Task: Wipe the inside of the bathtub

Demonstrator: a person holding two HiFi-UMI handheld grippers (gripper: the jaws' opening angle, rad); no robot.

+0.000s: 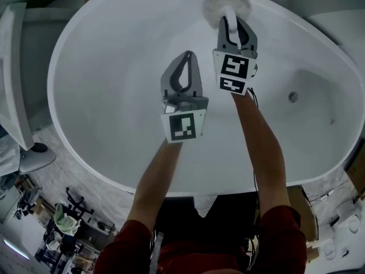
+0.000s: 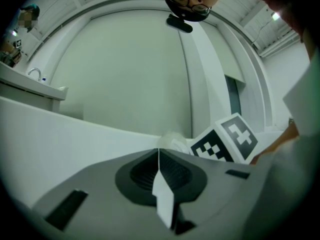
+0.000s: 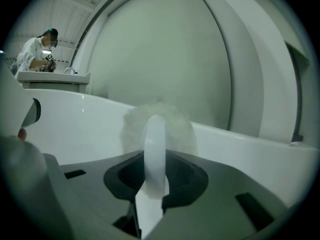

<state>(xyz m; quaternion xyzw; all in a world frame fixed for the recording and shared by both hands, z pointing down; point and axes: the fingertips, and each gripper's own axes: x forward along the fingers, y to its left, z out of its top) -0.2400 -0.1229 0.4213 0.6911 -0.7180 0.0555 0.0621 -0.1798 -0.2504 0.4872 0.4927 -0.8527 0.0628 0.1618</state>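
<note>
White fluffy scrubber pad (image 1: 227, 2) sits against the far wall of the bathtub (image 1: 108, 113), just under the rim. Its white loop handle (image 3: 154, 149) is clamped in our right gripper (image 1: 232, 23) and runs near-to-far along the jaws. Our left gripper (image 1: 187, 56) hangs nearer and left, pinched together on nothing, so we judge the right one makes the stroke, pulling the pad nearward.

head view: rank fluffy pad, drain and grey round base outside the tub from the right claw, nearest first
1. fluffy pad: its handle is clamped in the right claw, at the far wall of the tub.
2. drain: tub floor, to the right.
3. grey round base: outside the tub, far left.
</note>
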